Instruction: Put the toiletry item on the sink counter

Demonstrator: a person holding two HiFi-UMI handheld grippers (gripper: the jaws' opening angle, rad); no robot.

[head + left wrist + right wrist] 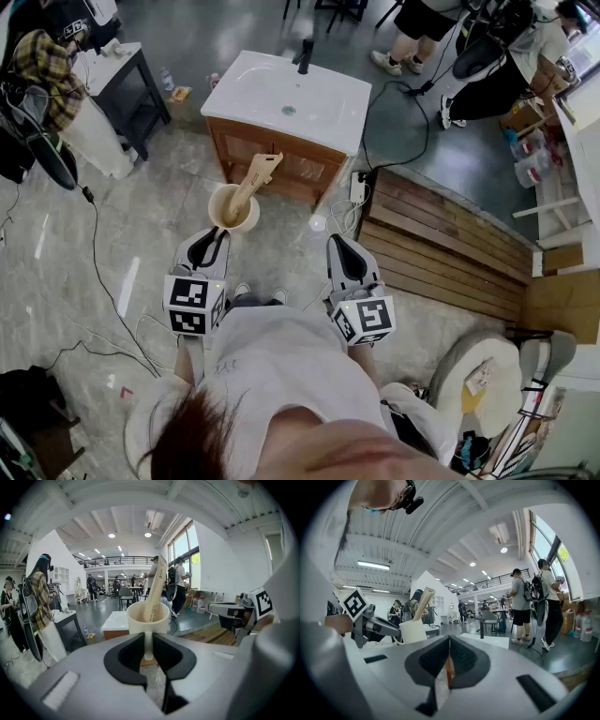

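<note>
Cup upright, handle clenched by left tool, wooden stick leaning toward sink; right tool closed.

Cream cup holding a tan toiletry item; left hand-held gripper grey with black pads, its cube patterned in black-and-white square markers; sink counter white over orange-brown wood; floor grey, marbled.

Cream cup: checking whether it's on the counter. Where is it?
Head view, left of centre: the cream cup hangs by its handle in the left gripper, over the floor in front of the sink counter.
</note>
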